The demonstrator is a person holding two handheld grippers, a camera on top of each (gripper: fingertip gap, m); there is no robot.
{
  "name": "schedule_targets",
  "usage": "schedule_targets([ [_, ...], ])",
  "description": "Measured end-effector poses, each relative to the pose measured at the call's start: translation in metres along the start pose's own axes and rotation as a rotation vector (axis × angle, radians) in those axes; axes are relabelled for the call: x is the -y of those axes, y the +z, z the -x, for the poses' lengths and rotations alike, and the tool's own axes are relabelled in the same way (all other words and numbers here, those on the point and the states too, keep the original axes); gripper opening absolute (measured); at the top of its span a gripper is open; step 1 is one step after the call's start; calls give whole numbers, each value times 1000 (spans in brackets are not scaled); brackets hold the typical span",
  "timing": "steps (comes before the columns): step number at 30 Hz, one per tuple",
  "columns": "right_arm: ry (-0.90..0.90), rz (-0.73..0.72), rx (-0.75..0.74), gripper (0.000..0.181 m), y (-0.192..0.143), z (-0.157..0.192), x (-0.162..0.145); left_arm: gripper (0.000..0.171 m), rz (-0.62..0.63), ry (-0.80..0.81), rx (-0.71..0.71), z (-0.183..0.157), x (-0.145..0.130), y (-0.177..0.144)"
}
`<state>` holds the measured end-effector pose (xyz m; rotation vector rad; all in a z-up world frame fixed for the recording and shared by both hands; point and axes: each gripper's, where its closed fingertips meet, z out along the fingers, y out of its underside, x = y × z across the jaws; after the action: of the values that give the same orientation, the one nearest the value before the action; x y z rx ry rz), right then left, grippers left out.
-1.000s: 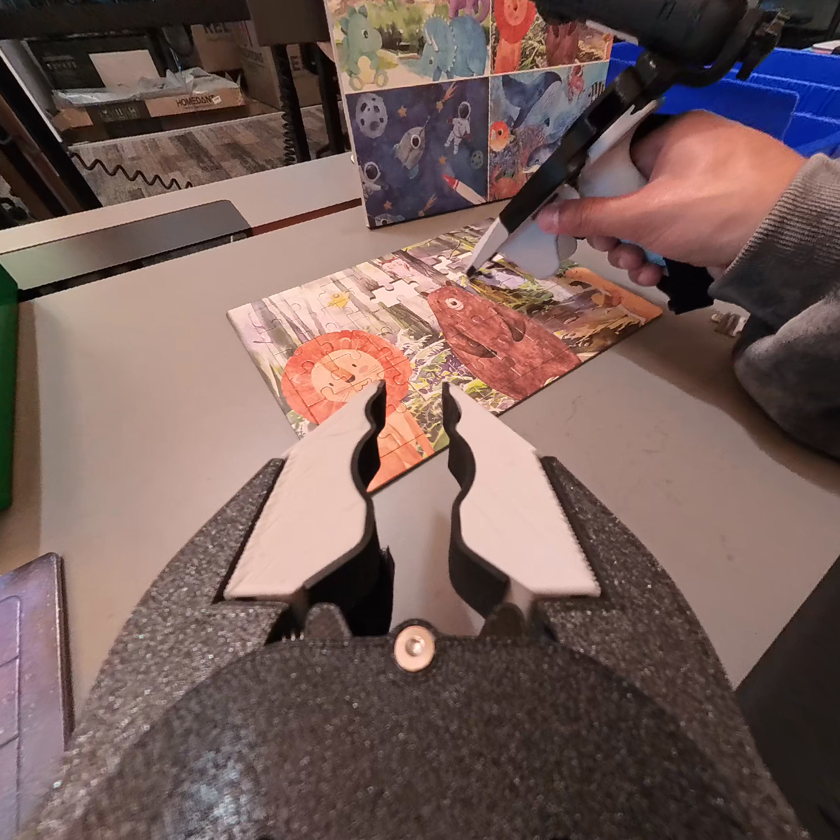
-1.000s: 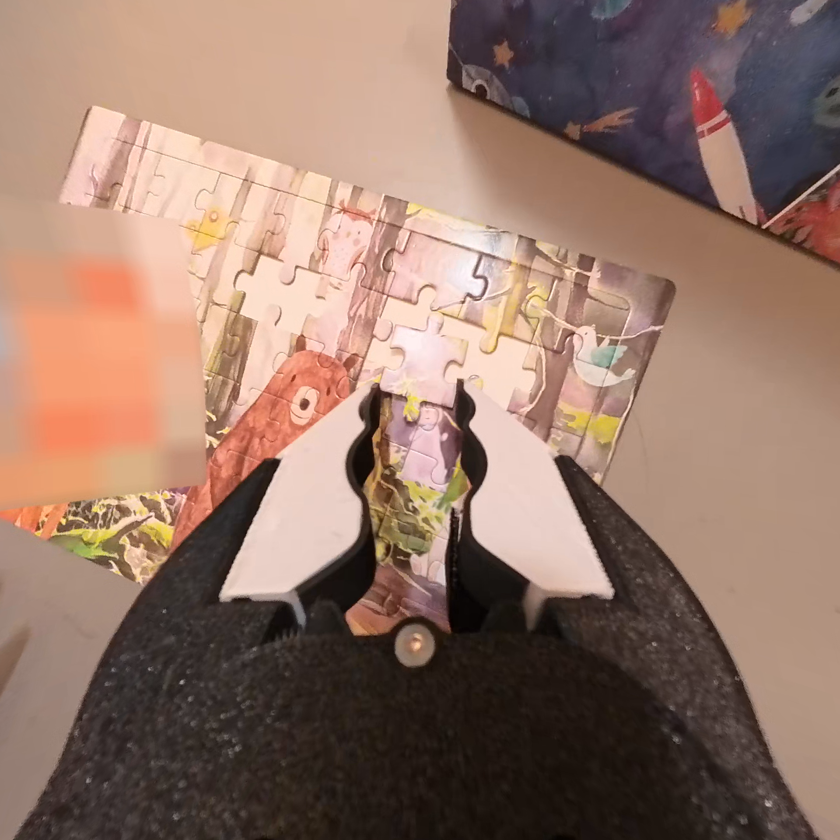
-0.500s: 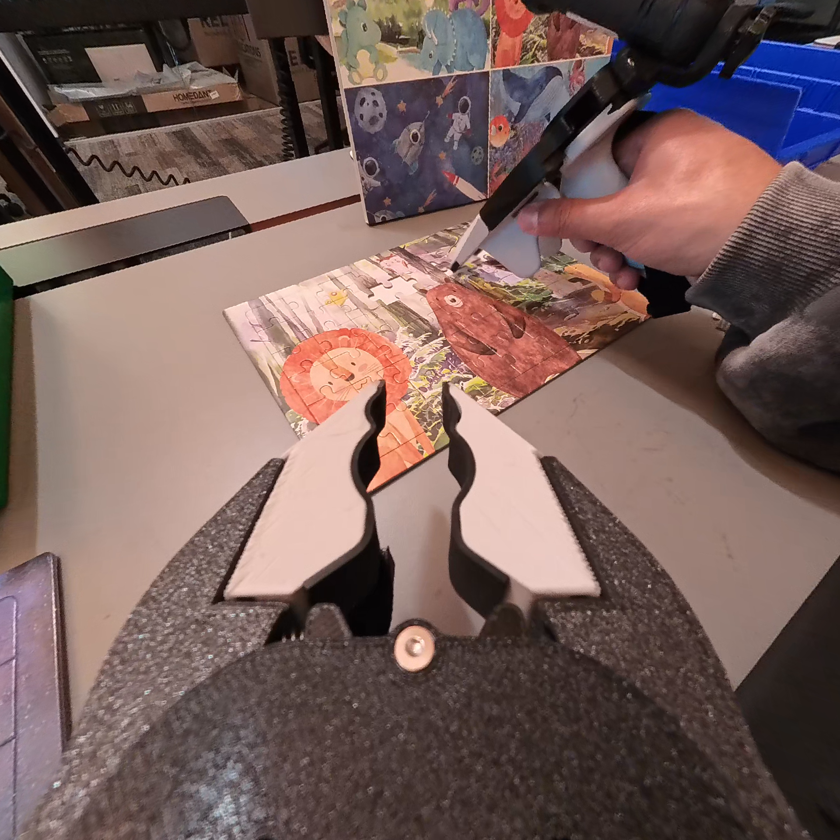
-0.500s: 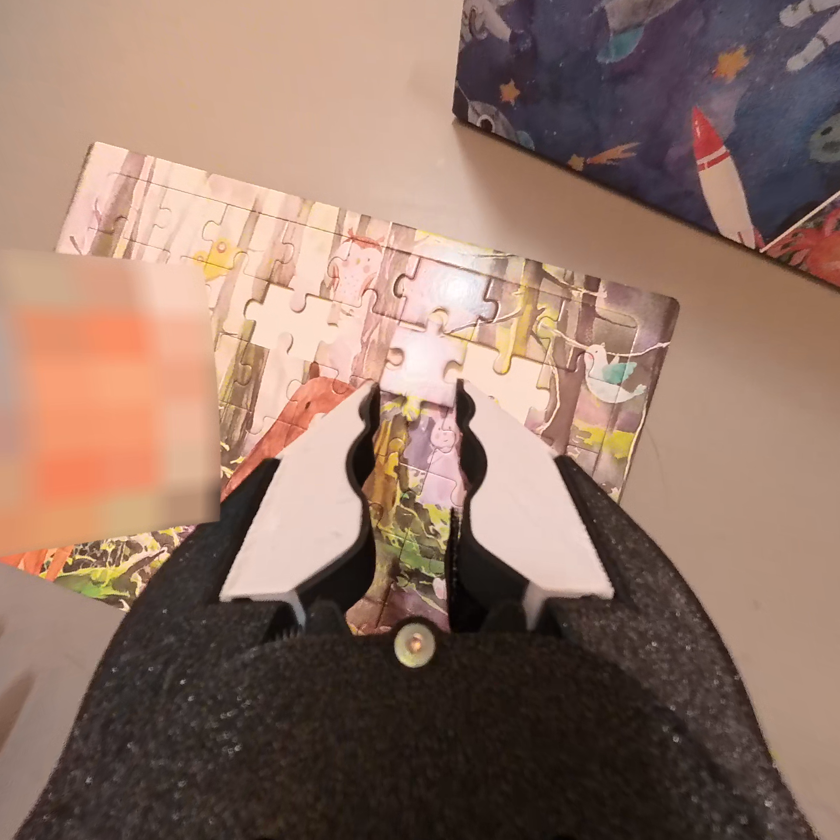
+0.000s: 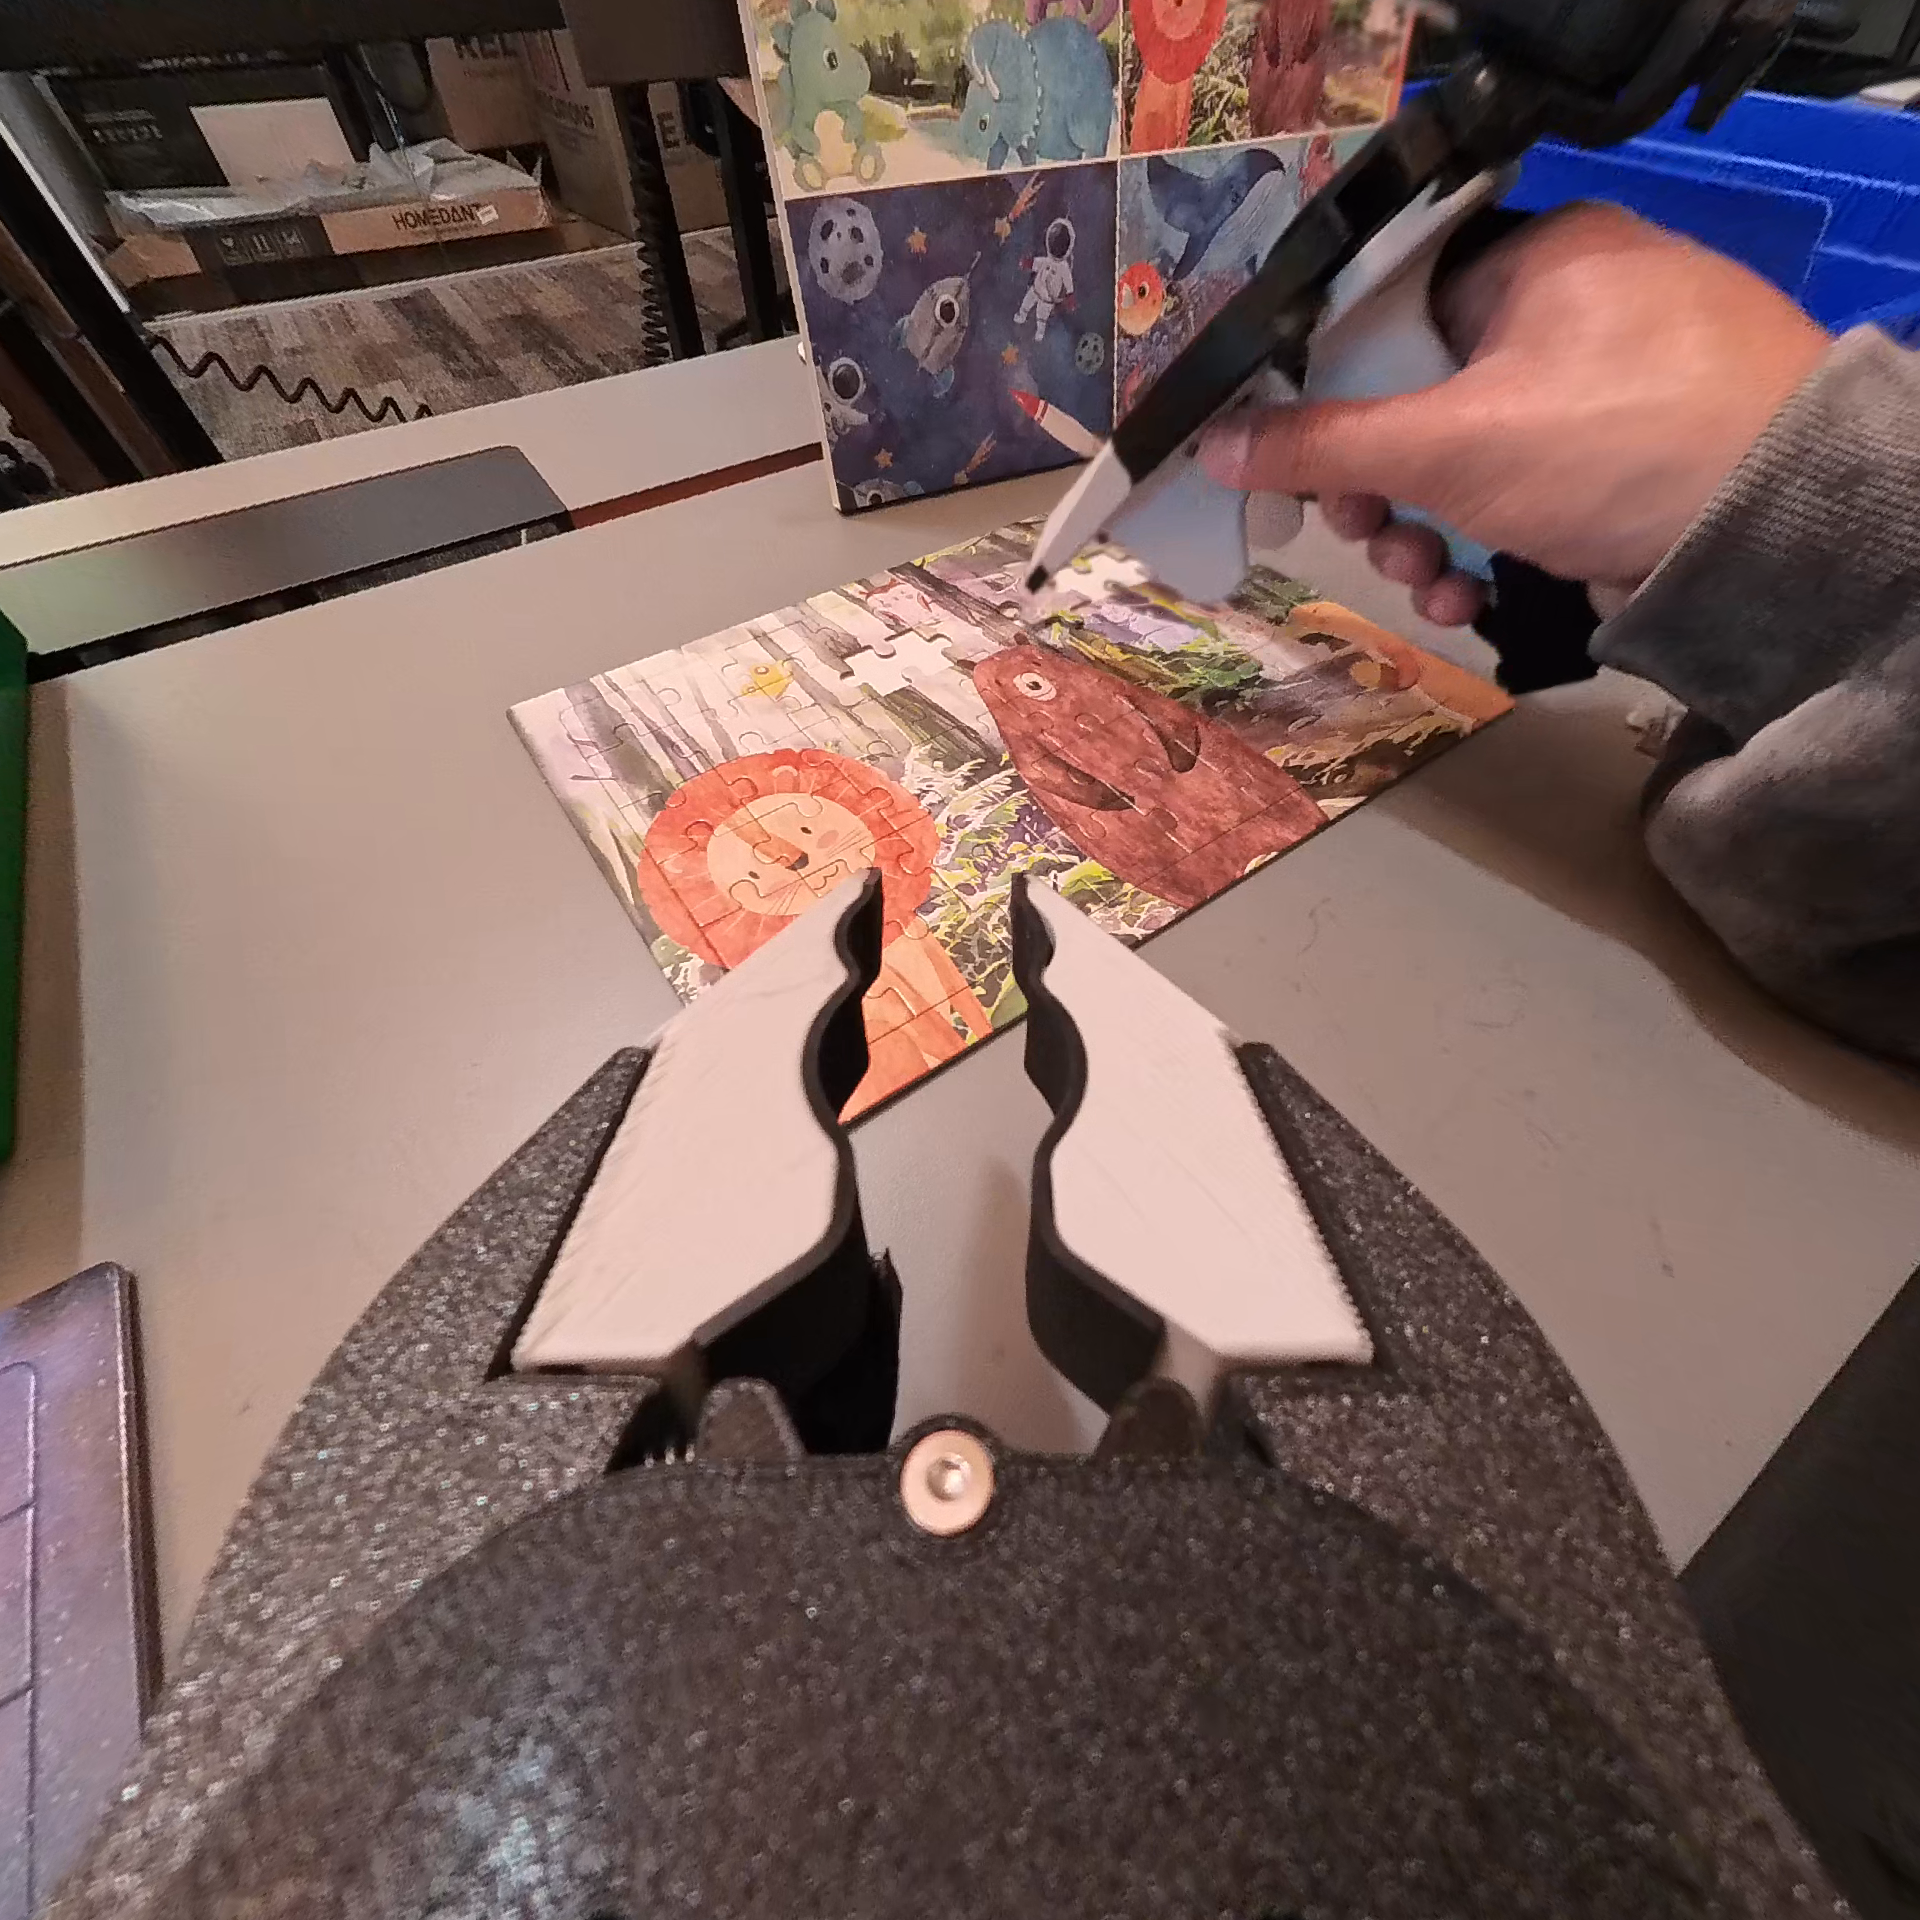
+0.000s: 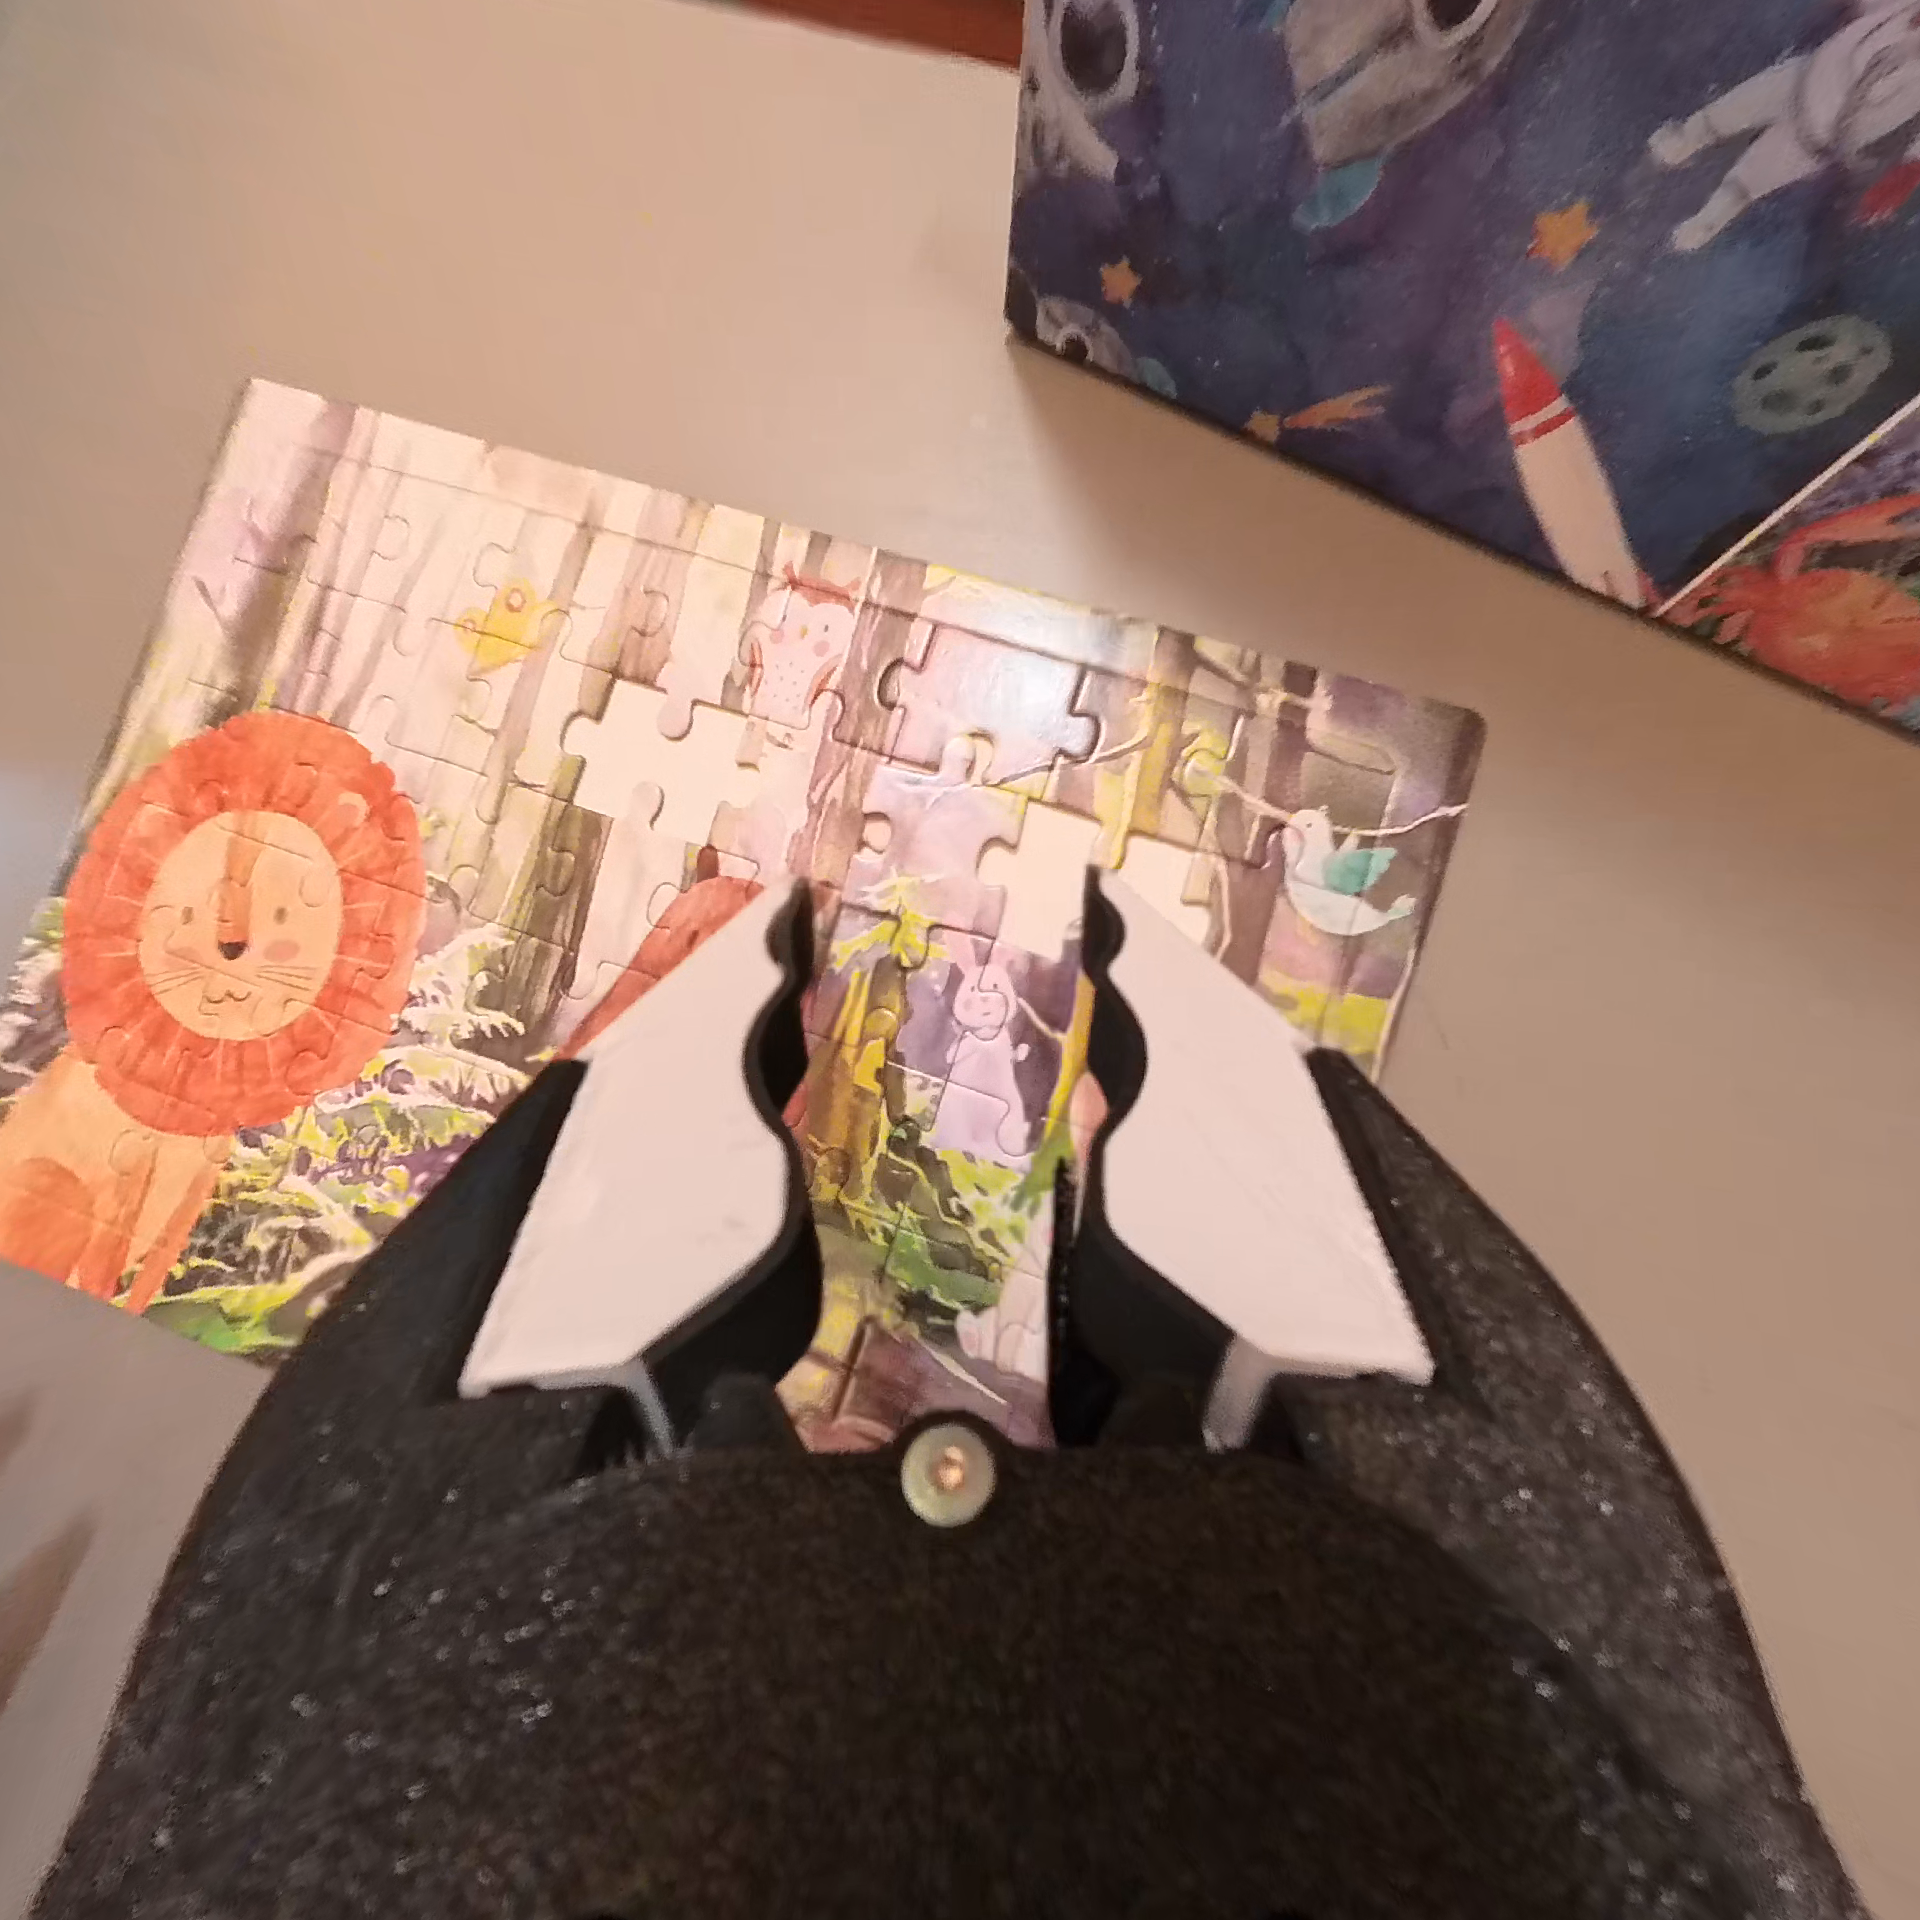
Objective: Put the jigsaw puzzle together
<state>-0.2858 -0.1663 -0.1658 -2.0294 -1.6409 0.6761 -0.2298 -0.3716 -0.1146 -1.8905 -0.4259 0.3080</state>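
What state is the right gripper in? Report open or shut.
Open. The right gripper has its fingers spread apart above the jigsaw puzzle, holding nothing; puzzle artwork shows between them.

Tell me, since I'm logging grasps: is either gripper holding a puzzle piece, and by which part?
Nothing is held. The left gripper and the right gripper are both open and empty above the jigsaw puzzle.
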Motion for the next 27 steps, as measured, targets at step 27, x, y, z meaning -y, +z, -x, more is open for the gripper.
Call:
schedule_targets([
  [27, -69, 16, 133, 0, 10, 4, 15, 24, 9, 4, -9, -2, -1, 0],
])
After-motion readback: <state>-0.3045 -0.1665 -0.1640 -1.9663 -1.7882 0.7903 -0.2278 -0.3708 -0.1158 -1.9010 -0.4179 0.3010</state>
